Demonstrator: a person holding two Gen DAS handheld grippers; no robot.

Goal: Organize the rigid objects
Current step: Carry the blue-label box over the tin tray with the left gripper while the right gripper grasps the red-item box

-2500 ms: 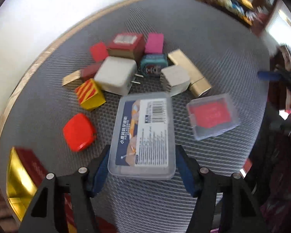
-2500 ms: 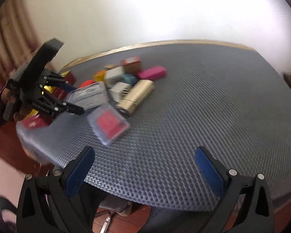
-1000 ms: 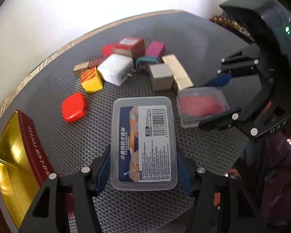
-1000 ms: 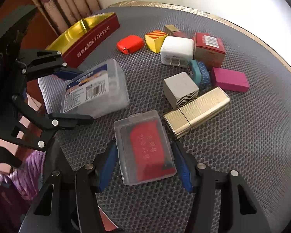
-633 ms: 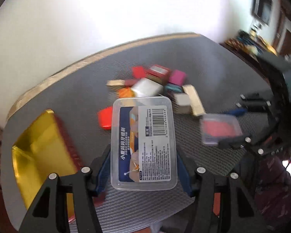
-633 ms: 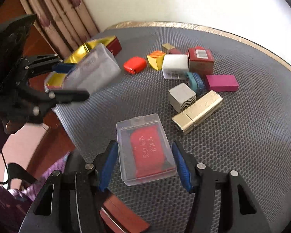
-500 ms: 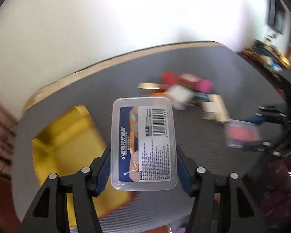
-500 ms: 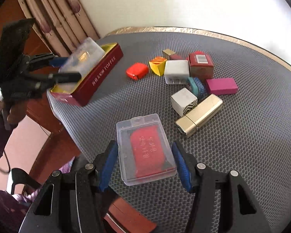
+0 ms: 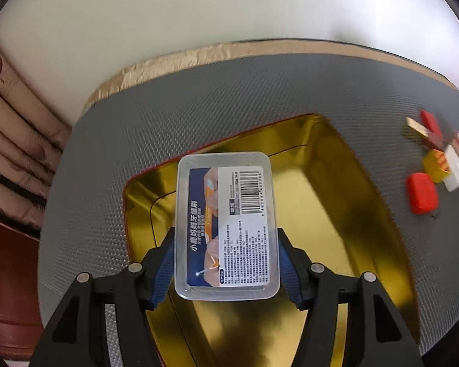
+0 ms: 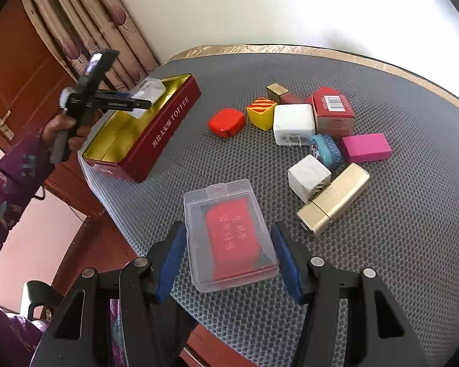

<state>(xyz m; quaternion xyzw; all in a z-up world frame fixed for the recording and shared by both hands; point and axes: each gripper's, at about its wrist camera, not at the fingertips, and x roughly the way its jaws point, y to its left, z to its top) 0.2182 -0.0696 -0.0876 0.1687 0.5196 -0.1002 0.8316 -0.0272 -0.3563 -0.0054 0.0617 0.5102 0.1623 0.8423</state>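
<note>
My left gripper (image 9: 226, 263) is shut on a clear toothpick box (image 9: 226, 226) with a blue and white label, and holds it above the gold inside of the red toffee tin (image 9: 336, 202). In the right wrist view the same box (image 10: 147, 96) hangs over the far end of the tin (image 10: 168, 125). My right gripper (image 10: 229, 257) is shut on a clear case with a red insert (image 10: 229, 235), held just above the grey mat near the table's front edge.
Several small objects lie on the mat (image 10: 382, 244): a red pouch (image 10: 226, 122), yellow striped box (image 10: 261, 113), white charger (image 10: 293, 124), red carton (image 10: 332, 113), pink box (image 10: 365, 146), blue tin (image 10: 324, 150), white cube (image 10: 309, 177), gold case (image 10: 333, 198). Curtains and a door stand left.
My left gripper has lifted the toothpick box and carried it left over the tin. My right gripper has closed on the red-insert case and lifted it slightly.
</note>
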